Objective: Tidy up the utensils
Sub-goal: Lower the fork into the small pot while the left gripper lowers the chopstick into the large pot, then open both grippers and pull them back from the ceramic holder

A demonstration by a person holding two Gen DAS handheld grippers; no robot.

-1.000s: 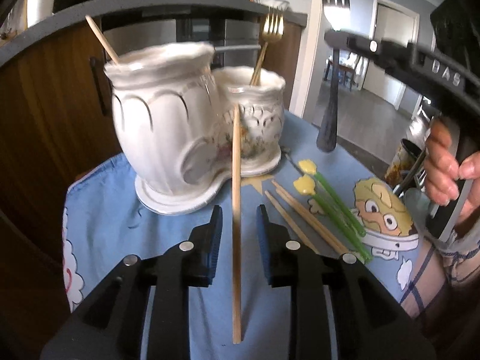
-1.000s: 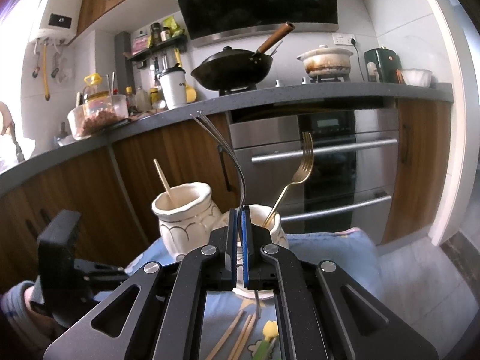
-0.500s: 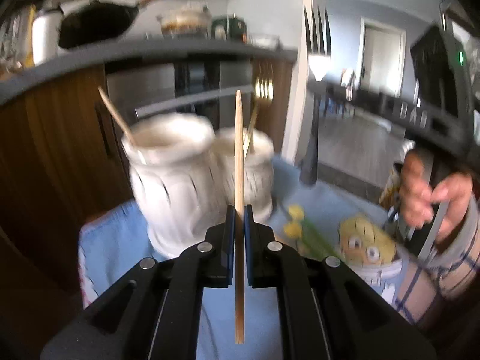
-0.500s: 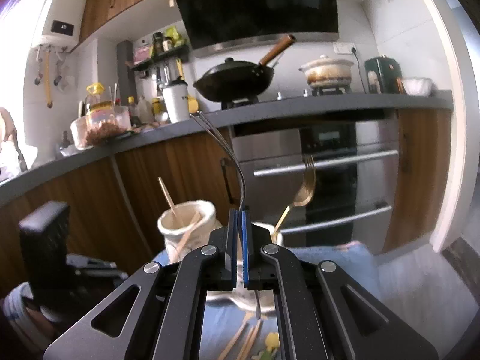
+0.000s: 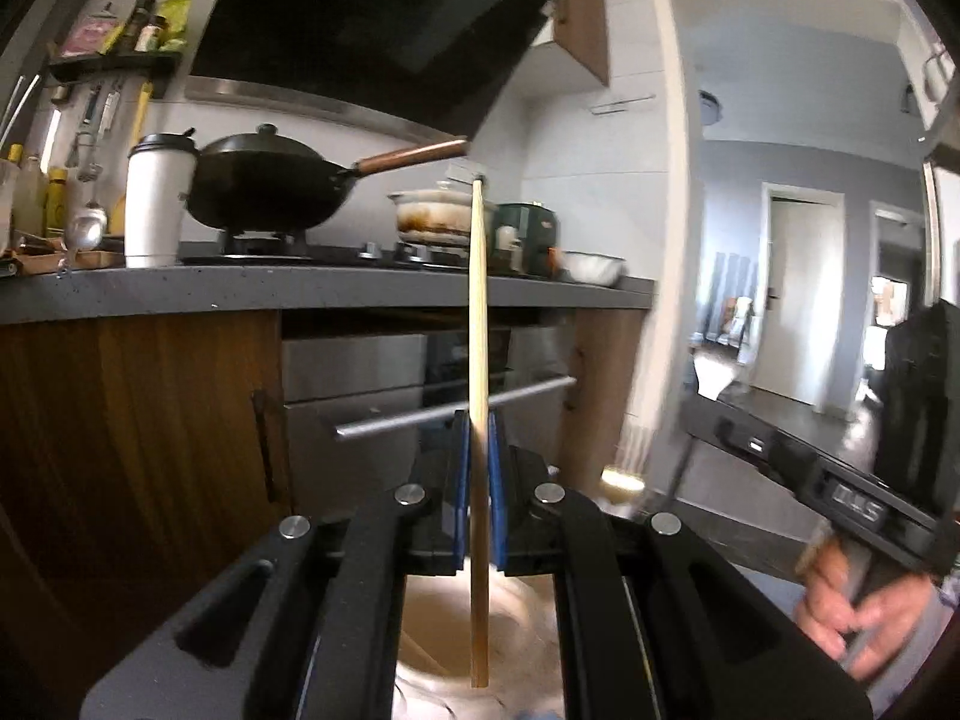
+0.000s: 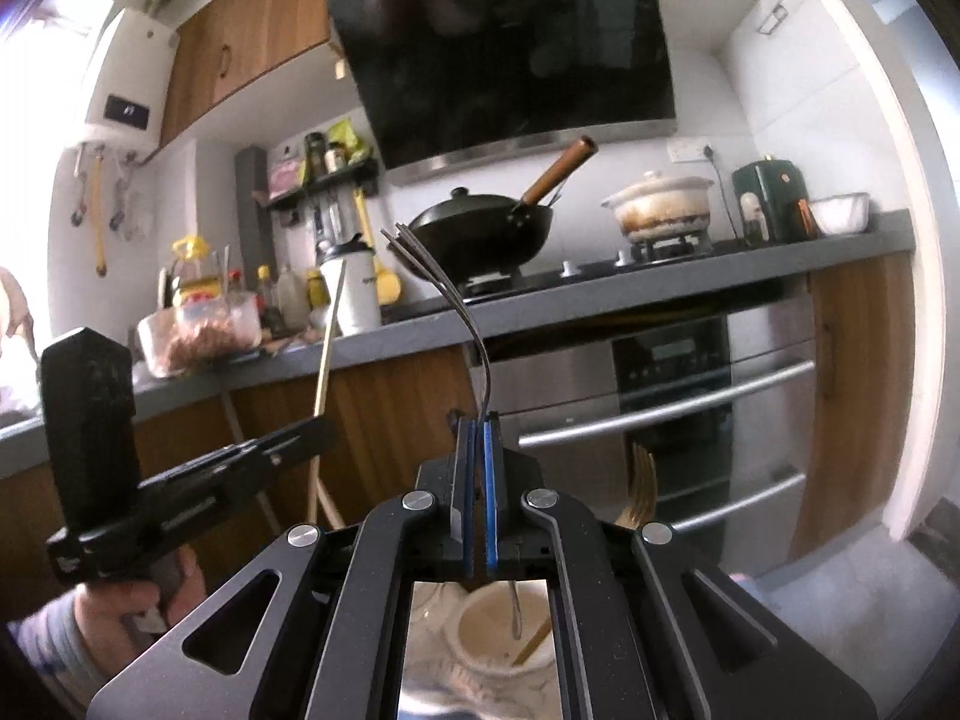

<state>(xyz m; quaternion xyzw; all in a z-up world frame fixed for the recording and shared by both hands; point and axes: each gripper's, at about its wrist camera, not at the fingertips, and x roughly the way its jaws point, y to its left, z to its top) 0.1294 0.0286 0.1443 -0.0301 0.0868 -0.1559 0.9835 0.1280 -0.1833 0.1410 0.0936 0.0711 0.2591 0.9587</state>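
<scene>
You can read nothing for certain here: the raised lettering on the right tool [image 5: 855, 510] is blurred, and the shelf packets [image 6: 339, 138] are too small

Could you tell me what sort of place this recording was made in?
A home kitchen, most likely: a black wok sits on a gas hob under a range hood, a built-in oven is set into wooden cabinets, and condiment bottles crowd the grey countertop.

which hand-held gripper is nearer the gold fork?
Right. The right hand-held gripper hangs just above the gold fork in its pot; the left one is farther left.
</scene>
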